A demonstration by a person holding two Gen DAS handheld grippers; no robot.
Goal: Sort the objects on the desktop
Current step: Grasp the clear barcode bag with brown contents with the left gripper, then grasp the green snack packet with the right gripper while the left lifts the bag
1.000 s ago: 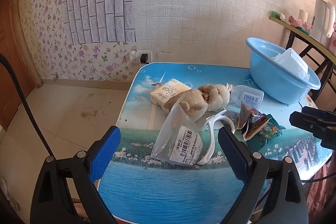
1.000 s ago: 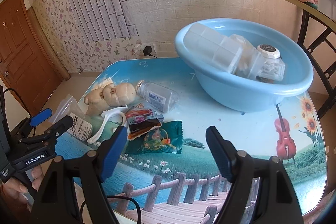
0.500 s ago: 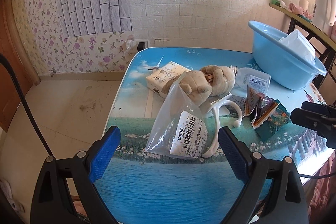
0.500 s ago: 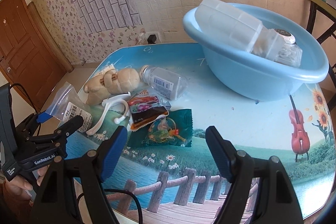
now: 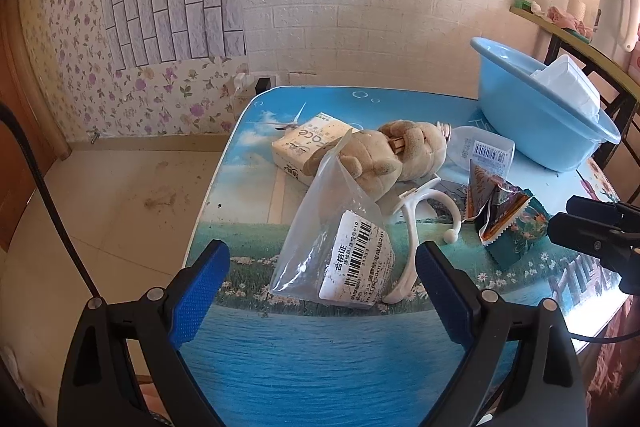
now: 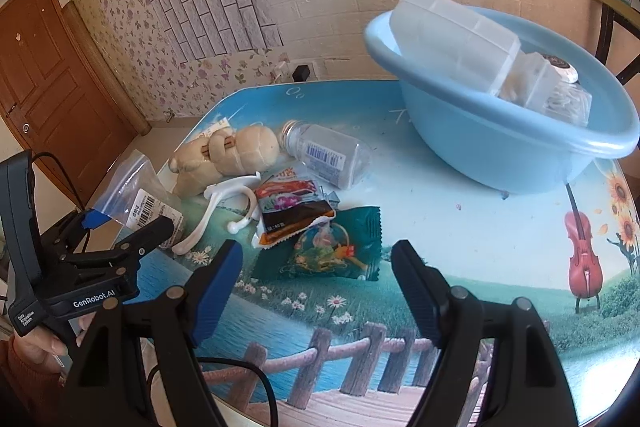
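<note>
My left gripper (image 5: 322, 291) stands open above the table's near edge, with a clear zip bag bearing a barcode label (image 5: 340, 247) just ahead of its fingers. Behind the bag lie a tan plush toy (image 5: 396, 157), a white plastic hook (image 5: 416, 223) and a tissue pack (image 5: 310, 147). My right gripper (image 6: 318, 283) is open too, nothing between its fingers, with a green snack packet (image 6: 332, 247) right in front of it. Beyond that lie a dark snack packet (image 6: 294, 211) and a clear bottle (image 6: 326, 155) on its side.
A light blue basin (image 6: 520, 147) holding clear plastic boxes (image 6: 452, 39) stands at the table's far right. The picture-printed table (image 6: 460, 227) ends close to a brick-pattern wall. A tiled floor (image 5: 100, 211) lies to the left, a dark chair frame (image 5: 616, 107) behind the basin.
Both views have tilted down slightly and closed in a little on the heap of objects. Nothing on the table has moved and both grippers stay open.
</note>
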